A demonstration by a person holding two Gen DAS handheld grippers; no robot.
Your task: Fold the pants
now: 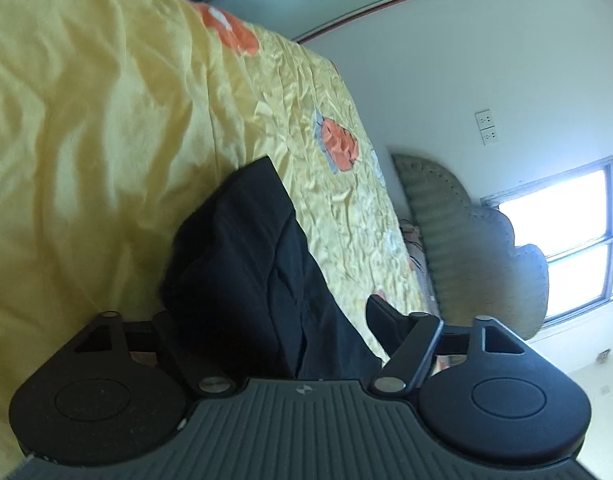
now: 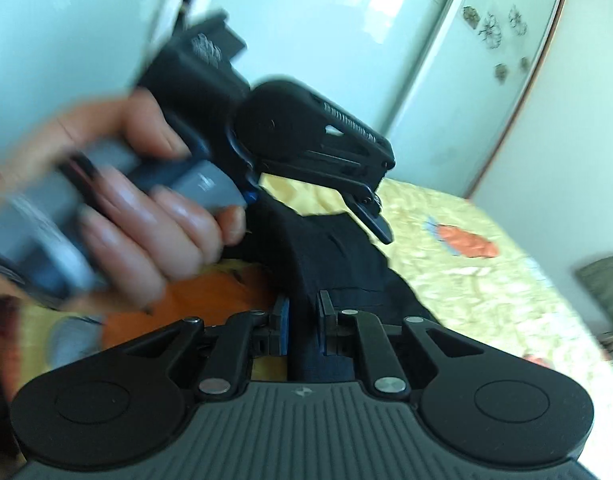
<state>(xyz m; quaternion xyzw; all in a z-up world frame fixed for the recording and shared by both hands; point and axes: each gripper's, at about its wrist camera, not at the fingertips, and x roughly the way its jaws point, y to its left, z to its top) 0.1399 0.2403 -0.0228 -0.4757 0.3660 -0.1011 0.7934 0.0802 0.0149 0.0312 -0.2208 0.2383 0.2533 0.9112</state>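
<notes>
The black pants lie bunched on a yellow bedspread. In the left wrist view my left gripper is open with its fingers wide apart, and the pants' fabric lies between them. In the right wrist view my right gripper is shut on a fold of the black pants. The left gripper, held in a hand, shows there just above the pants, its fingertips at the fabric's far edge.
The yellow bedspread has orange patches. A green headboard and a window stand beyond the bed. Pale wardrobe doors stand behind the bed in the right wrist view.
</notes>
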